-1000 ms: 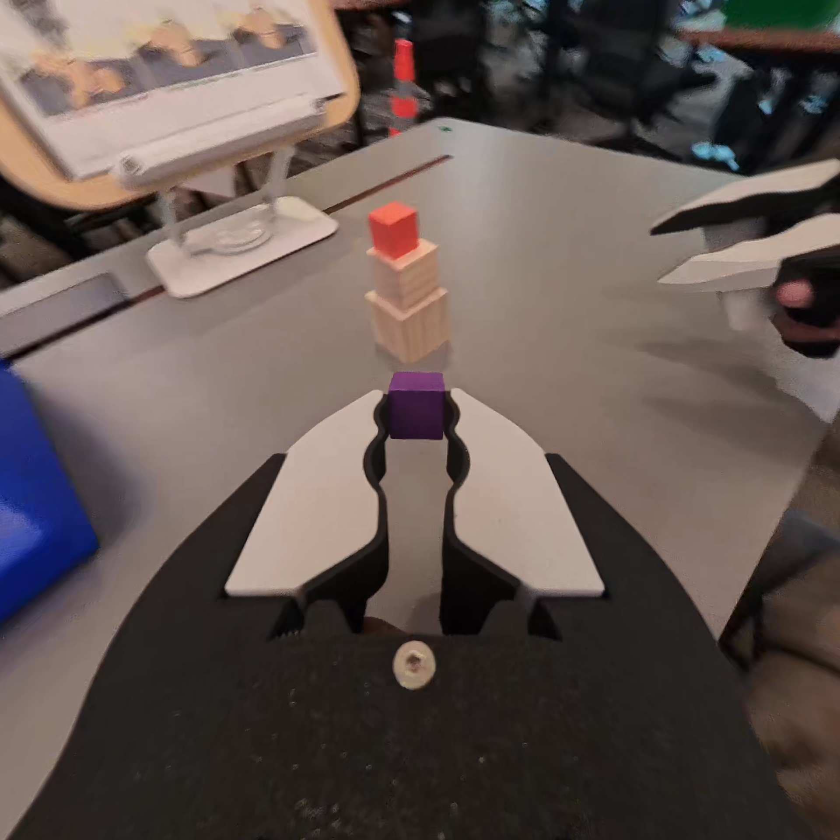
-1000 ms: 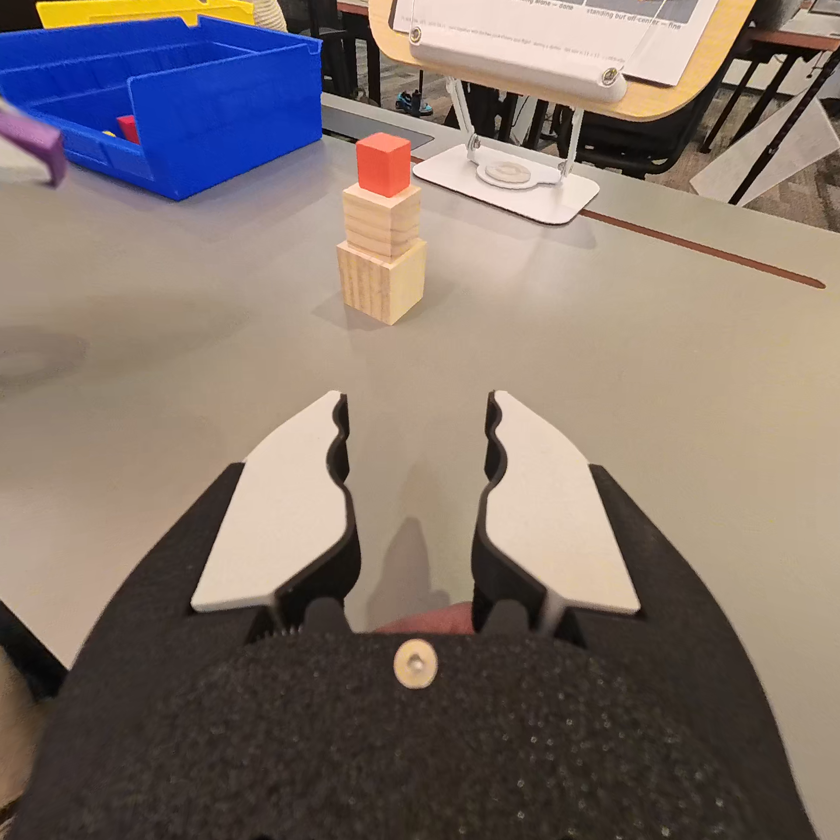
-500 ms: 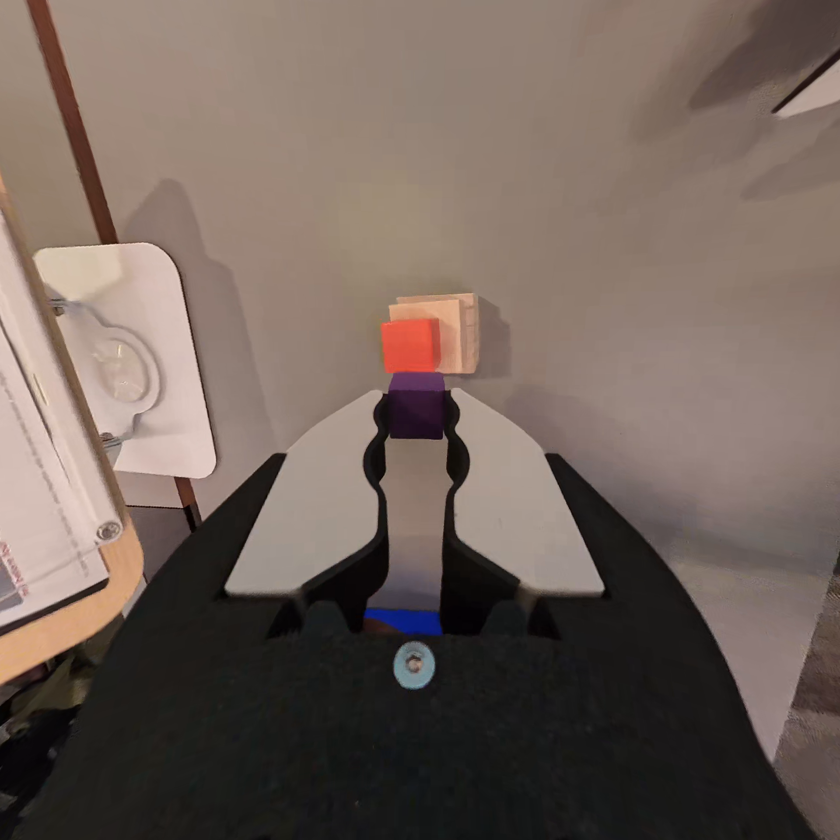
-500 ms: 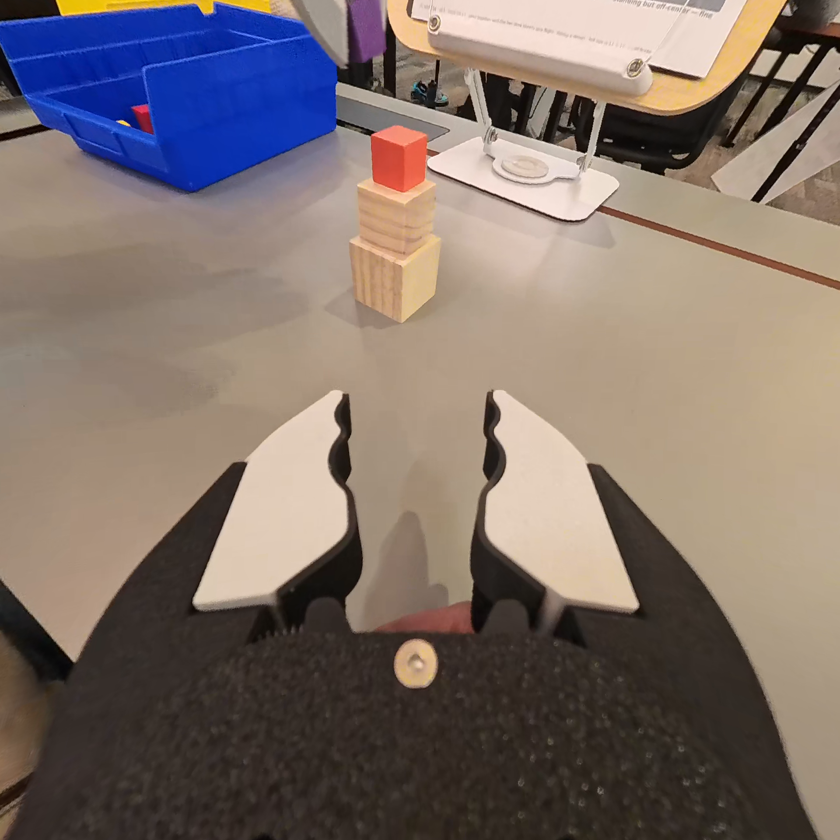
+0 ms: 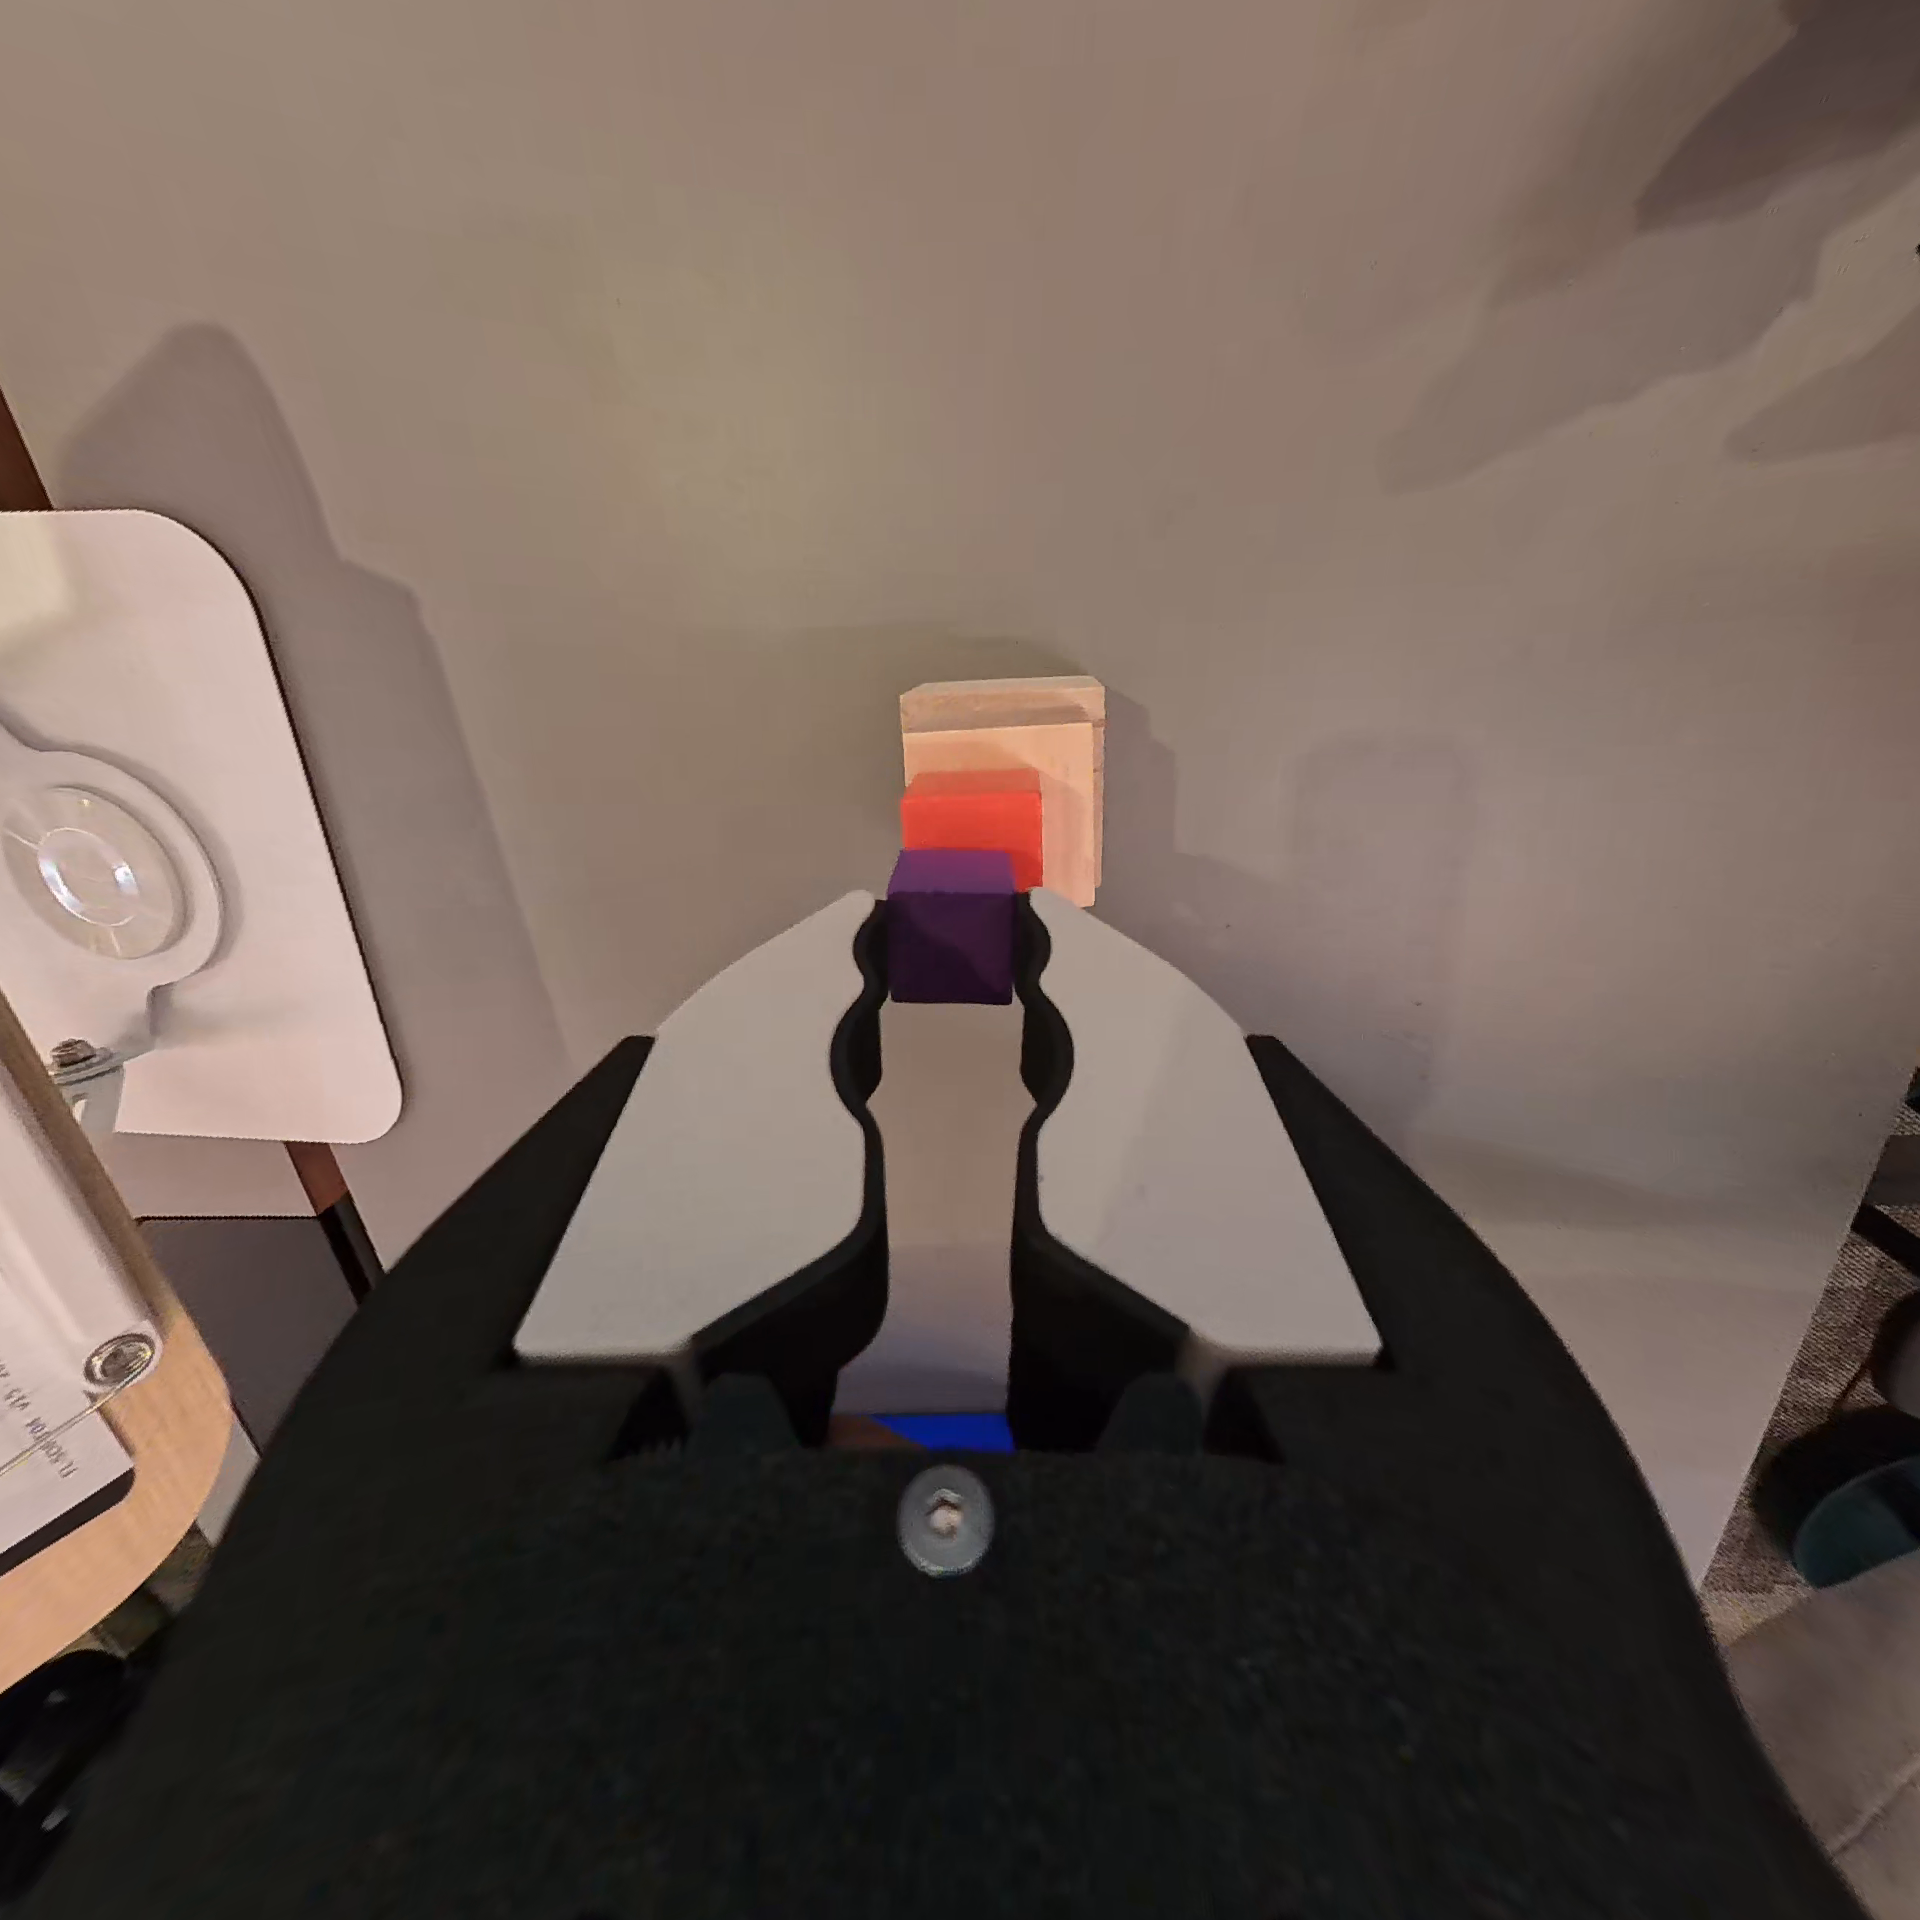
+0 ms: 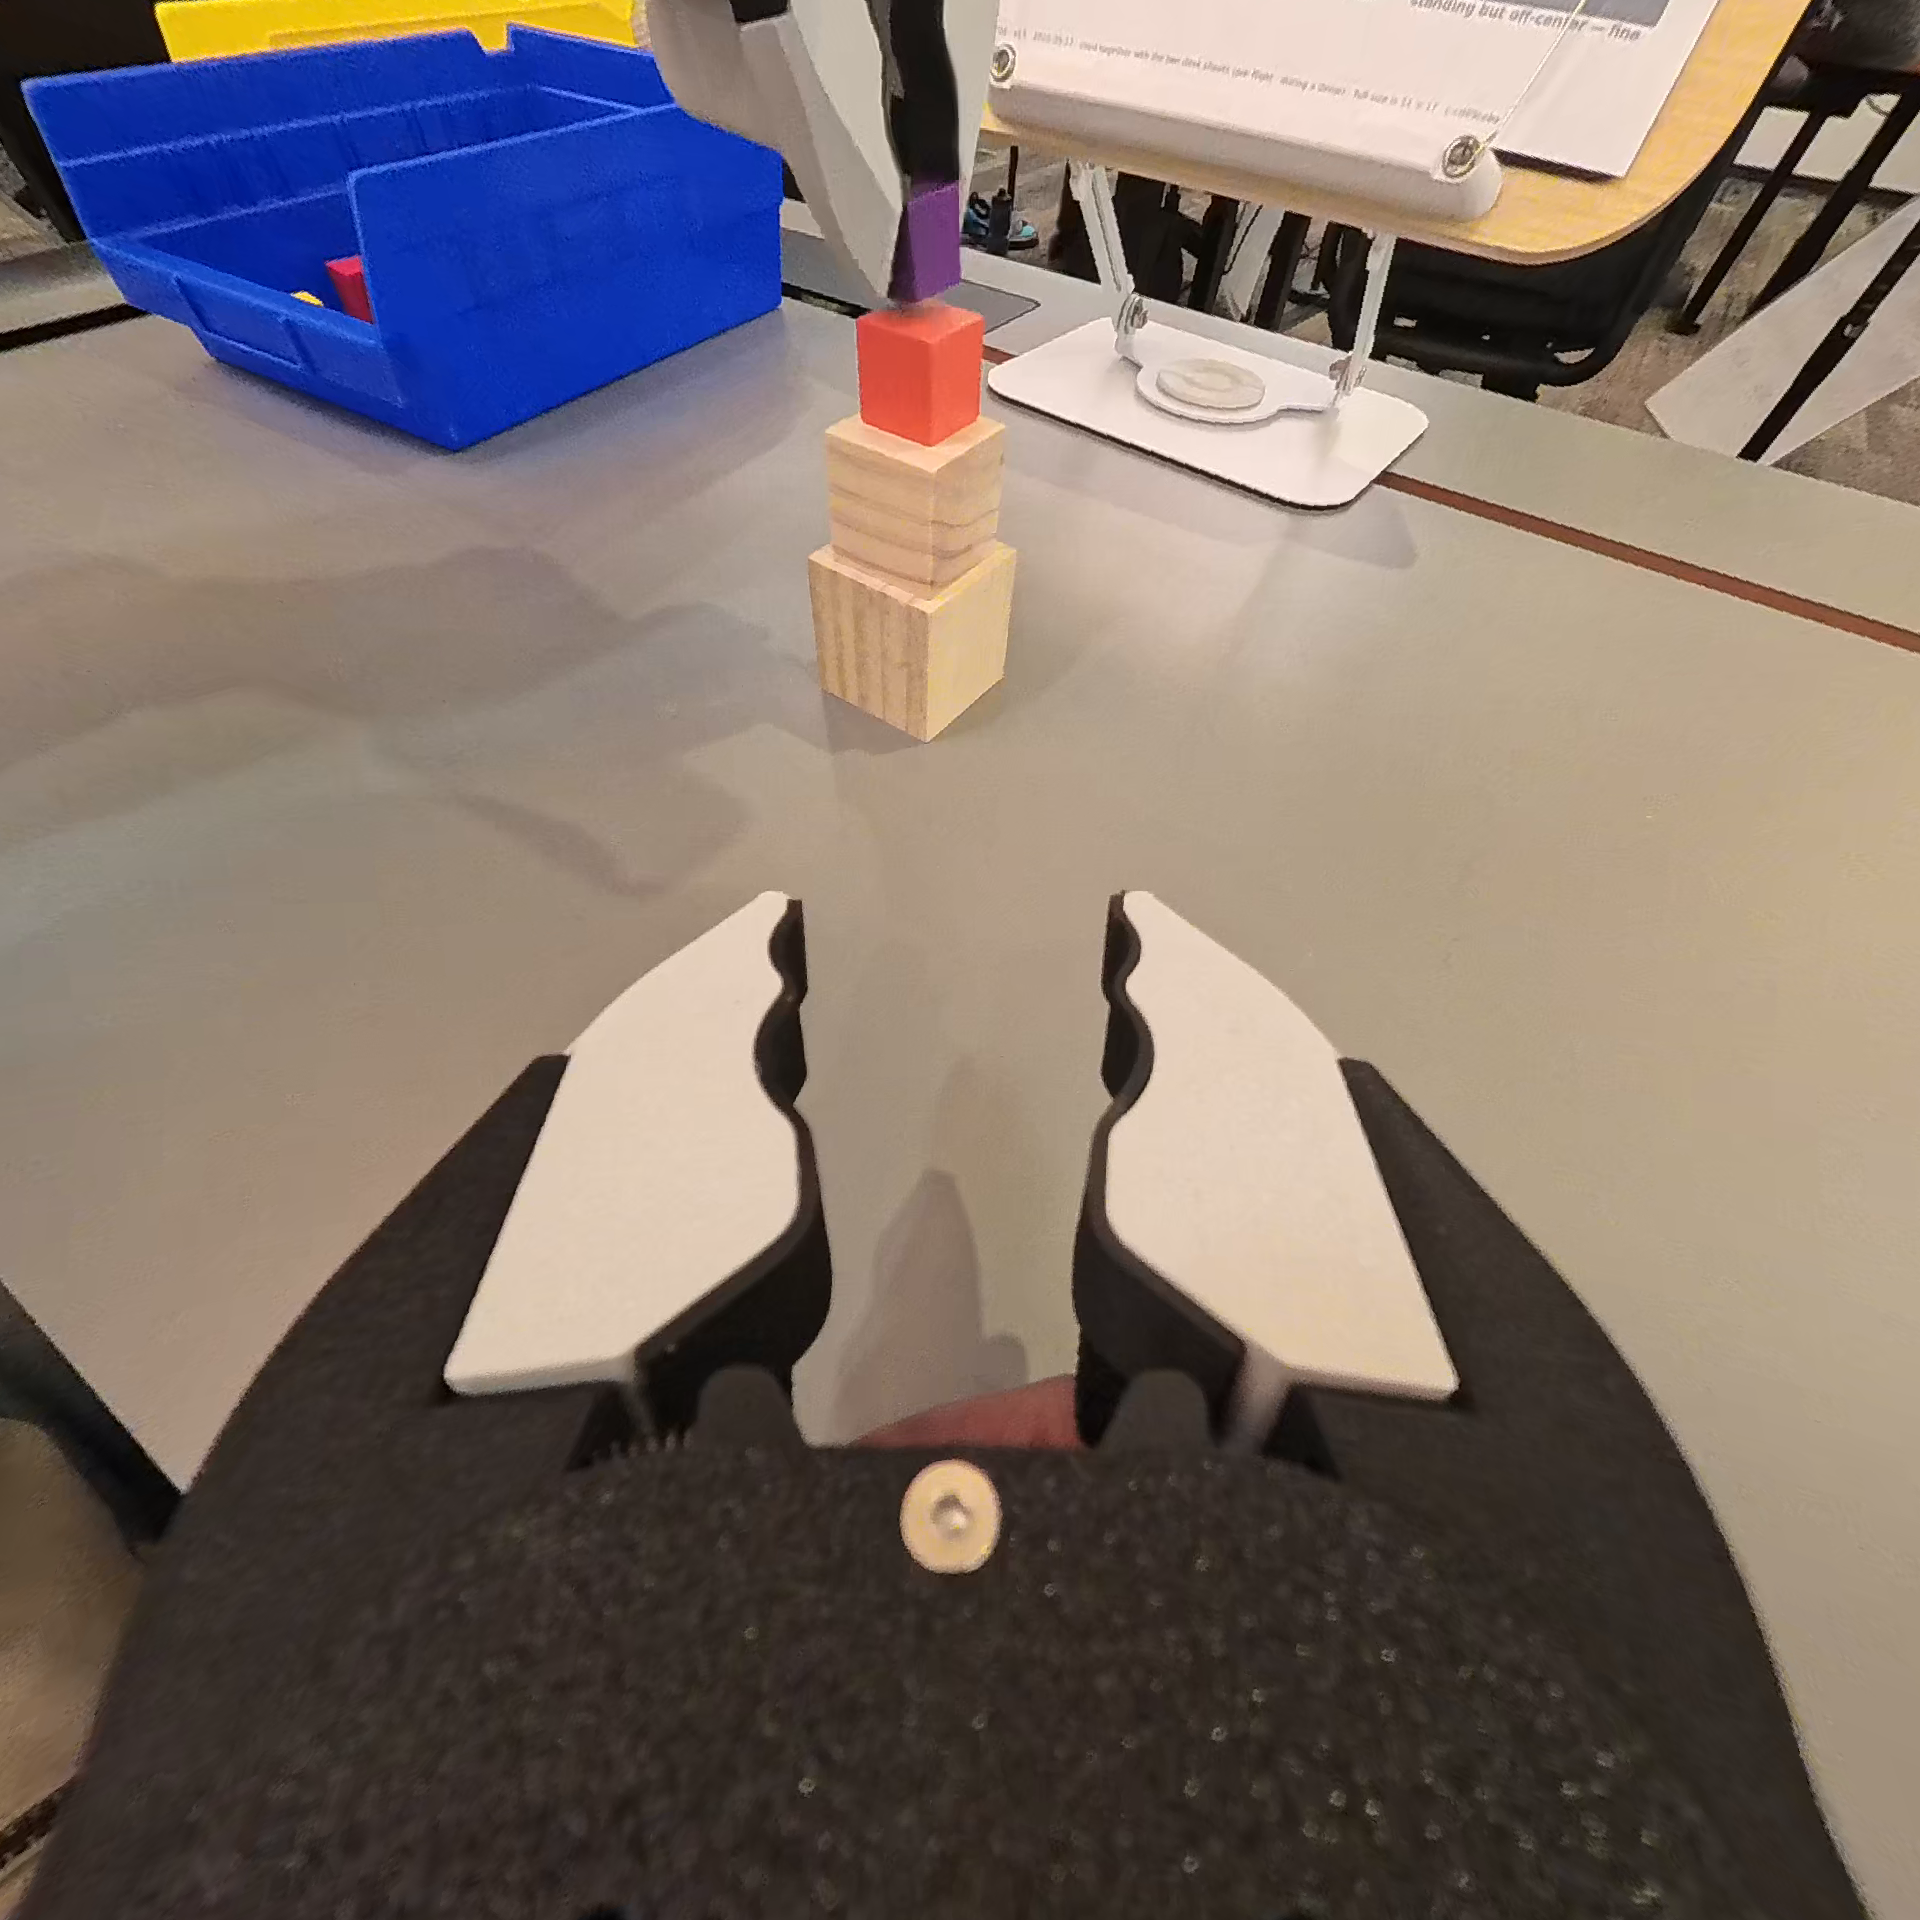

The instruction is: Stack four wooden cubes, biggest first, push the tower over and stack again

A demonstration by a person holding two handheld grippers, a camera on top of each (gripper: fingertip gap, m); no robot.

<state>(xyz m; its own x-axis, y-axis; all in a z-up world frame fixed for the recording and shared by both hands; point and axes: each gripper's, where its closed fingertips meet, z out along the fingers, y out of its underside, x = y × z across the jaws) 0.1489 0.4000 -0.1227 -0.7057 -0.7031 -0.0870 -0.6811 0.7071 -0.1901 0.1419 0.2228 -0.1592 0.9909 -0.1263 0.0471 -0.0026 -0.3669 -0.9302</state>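
Note:
A tower stands on the grey table (image 6: 1455,831): a large plain wooden cube (image 6: 912,649), a smaller plain wooden cube (image 6: 914,499) on it, and a red cube (image 6: 920,374) on top. My left gripper (image 5: 951,935) points straight down and is shut on a small purple cube (image 5: 951,935), just above the red cube (image 5: 971,847). In the right wrist view the purple cube (image 6: 928,241) hangs right over the red cube, almost touching it. My right gripper (image 6: 956,935) is open and empty, low over the table in front of the tower.
A blue bin (image 6: 416,229) with small coloured pieces stands at the back left, a yellow bin (image 6: 395,16) behind it. A white stand base (image 6: 1205,416) carrying a wooden board with a sheet (image 6: 1351,94) stands back right. The table's edge (image 5: 1787,1351) lies right of the tower.
My left gripper has swung over the tower, turned to point down, and lowered the purple cube to just above the red cube. My right gripper has stayed open and nearly still.

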